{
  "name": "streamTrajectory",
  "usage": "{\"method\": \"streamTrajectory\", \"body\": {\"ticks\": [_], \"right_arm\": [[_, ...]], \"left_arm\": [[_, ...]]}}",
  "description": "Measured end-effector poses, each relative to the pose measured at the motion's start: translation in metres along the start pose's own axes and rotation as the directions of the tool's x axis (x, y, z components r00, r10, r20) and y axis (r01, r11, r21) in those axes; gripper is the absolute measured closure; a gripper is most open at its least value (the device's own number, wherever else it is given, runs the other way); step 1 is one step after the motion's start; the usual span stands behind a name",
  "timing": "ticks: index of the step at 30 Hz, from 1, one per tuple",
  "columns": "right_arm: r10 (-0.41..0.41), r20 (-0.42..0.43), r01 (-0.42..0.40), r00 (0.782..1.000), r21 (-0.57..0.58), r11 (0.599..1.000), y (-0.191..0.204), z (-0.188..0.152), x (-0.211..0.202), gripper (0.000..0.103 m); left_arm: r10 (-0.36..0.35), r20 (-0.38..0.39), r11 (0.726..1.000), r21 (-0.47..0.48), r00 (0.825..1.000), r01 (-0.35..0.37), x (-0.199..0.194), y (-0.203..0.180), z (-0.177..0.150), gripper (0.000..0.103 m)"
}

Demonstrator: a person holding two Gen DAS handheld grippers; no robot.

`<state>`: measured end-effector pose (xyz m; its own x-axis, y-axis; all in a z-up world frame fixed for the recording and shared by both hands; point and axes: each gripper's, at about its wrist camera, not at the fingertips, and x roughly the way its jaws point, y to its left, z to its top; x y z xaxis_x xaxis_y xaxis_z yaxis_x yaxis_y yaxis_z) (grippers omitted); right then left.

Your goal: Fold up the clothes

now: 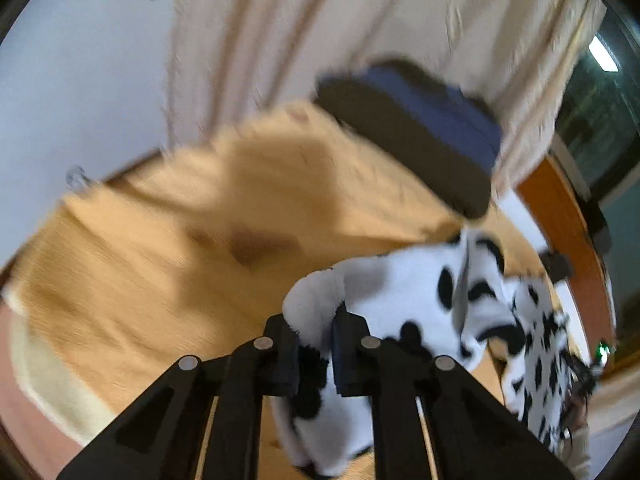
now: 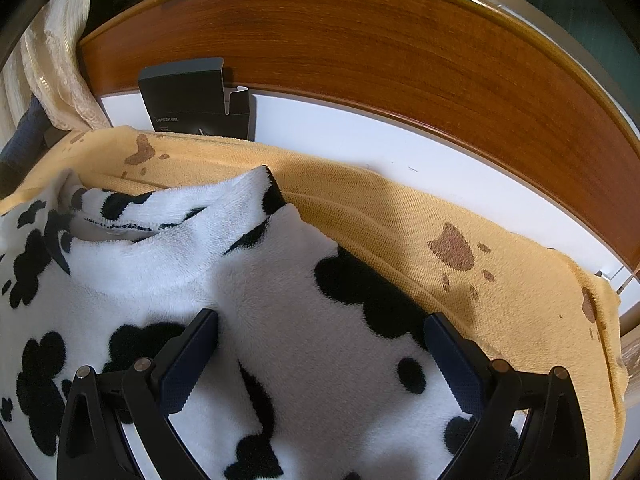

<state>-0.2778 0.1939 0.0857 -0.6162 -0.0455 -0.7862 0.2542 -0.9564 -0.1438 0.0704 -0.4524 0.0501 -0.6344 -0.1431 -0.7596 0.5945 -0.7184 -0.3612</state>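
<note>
A white fleece garment with black cow spots [image 2: 280, 300] lies on a yellow blanket with brown bear prints [image 2: 460, 248]. In the right wrist view my right gripper [image 2: 320, 324] is open, its fingers spread wide over the garment below the collar. In the left wrist view my left gripper [image 1: 314, 332] is shut on a bunched edge of the cow-spot garment [image 1: 400, 292] and holds it up off the yellow blanket [image 1: 180, 240]. The left view is motion-blurred.
A dark box [image 2: 196, 100] stands on the white surface [image 2: 360, 136] behind the blanket, before a curved wooden board [image 2: 380, 40]. A stack of dark and blue folded items [image 1: 420, 132] sits at the blanket's far side. Cream curtains [image 1: 320, 20] hang behind.
</note>
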Motion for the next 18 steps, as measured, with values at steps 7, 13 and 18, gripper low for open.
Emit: {"method": "streamTrajectory", "body": {"ticks": [7, 13, 18], "right_arm": [[0.003, -0.001, -0.003, 1.000, 0.001, 1.000, -0.001, 0.001, 0.000, 0.001], [-0.005, 0.003, 0.005, 1.000, -0.008, 1.000, -0.001, 0.001, -0.001, 0.001], [-0.010, 0.005, 0.010, 1.000, -0.012, 1.000, -0.002, -0.002, -0.005, 0.001]], "left_arm": [[0.234, 0.064, 0.970, 0.057, 0.970, -0.237, -0.032, 0.019, 0.034, 0.090], [0.486, -0.046, 0.849, 0.260, 0.873, -0.459, 0.027, 0.026, 0.026, 0.081], [0.566, -0.083, 0.789, 0.343, 0.820, -0.510, 0.047, 0.035, 0.020, 0.064]]}}
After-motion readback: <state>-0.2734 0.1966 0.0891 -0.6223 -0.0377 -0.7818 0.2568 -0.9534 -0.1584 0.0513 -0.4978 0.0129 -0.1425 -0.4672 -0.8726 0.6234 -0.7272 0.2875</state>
